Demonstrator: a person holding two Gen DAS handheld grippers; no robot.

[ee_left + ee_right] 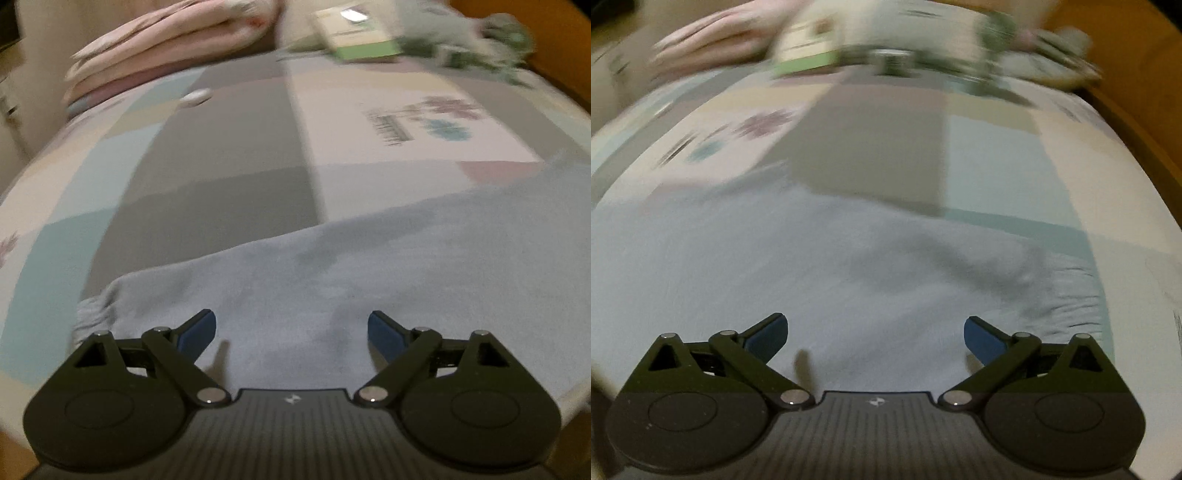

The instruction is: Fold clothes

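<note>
Pale blue soft-knit garment [369, 266] lies spread on the bed, at the near edge, directly under both hand-held grippers. Left view: a ribbed cuff or hem end [90, 317] sits at 9 o'clock of the left hand-held gripper [291, 332], whose blue-padded fingers [197, 330] stand wide apart with nothing between them. Right view: a gathered ribbed band [1071, 295] at 2 o'clock of the right hand-held gripper [875, 338], likewise spread wide and holding nothing; fabric there shows a shallow crease and shadow.

Beyond the garment, towards 12 o'clock: patchwork bedspread in grey, pale green, cream and pink blocks [236, 147], with a printed motif panel [424, 114]. A small white oval object [195, 96] rests on it at 11 o'clock in the left view; identity not resolvable. Farthest back: stack of folded pink cloth [173, 40] at 11 o'clock, a green-and-cream box-like item [354, 37] at 12 o'clock, green patterned fabric [480, 40] at 1 o'clock. Heavy motion blur throughout the far field.

Judgement: the garment is flat, with both grippers poised over it. This fits either a lay-out prior to a fold or a release between folds; the number of layers is not discernible. Any next grasp would need the fingers brought down on an edge and closed on the fabric.
</note>
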